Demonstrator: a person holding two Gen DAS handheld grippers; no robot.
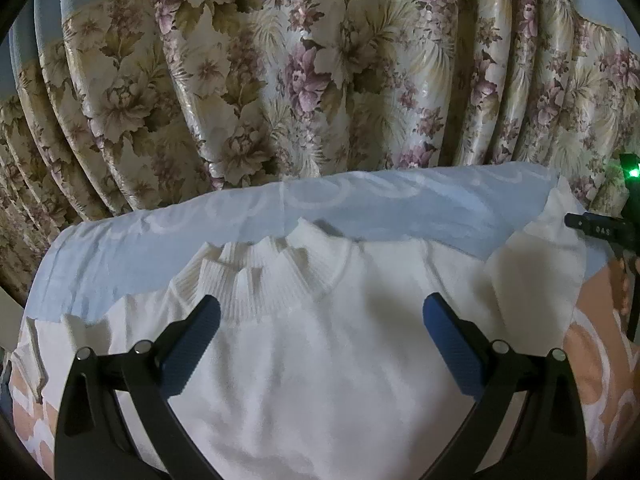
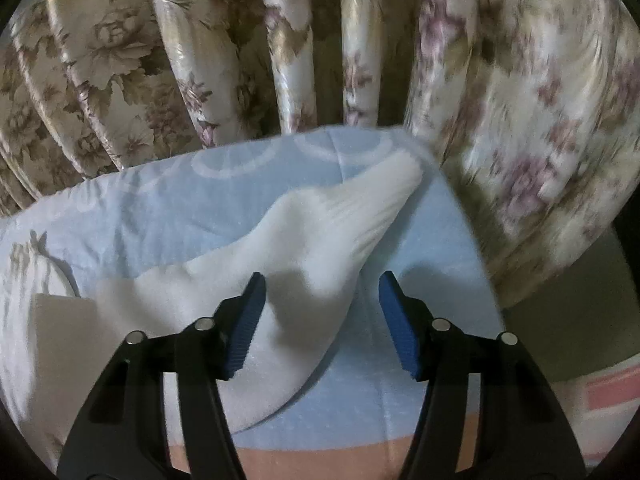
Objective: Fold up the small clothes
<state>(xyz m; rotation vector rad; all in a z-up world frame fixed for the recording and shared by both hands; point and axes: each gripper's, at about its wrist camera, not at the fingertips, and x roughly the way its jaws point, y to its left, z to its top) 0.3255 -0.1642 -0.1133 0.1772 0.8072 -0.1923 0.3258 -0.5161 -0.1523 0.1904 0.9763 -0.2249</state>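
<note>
Over the white sweater (image 1: 320, 360), the left tongs (image 1: 322, 324) gape empty; the right tongs (image 2: 320, 300), half-open, apparently straddle its blurred sleeve (image 2: 320, 232) ungripped.

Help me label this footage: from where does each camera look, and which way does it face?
Left wrist: sits on the left gripper, faces forward and down at the white sweater, collar ahead; its two open fingers show, and the other gripper's edge at right.
Right wrist: sits on the right gripper, faces down at the sweater's sleeve; its open fingers straddle it without touching.
Shared: sweater, blue bedsheet, flowered curtain.
</note>
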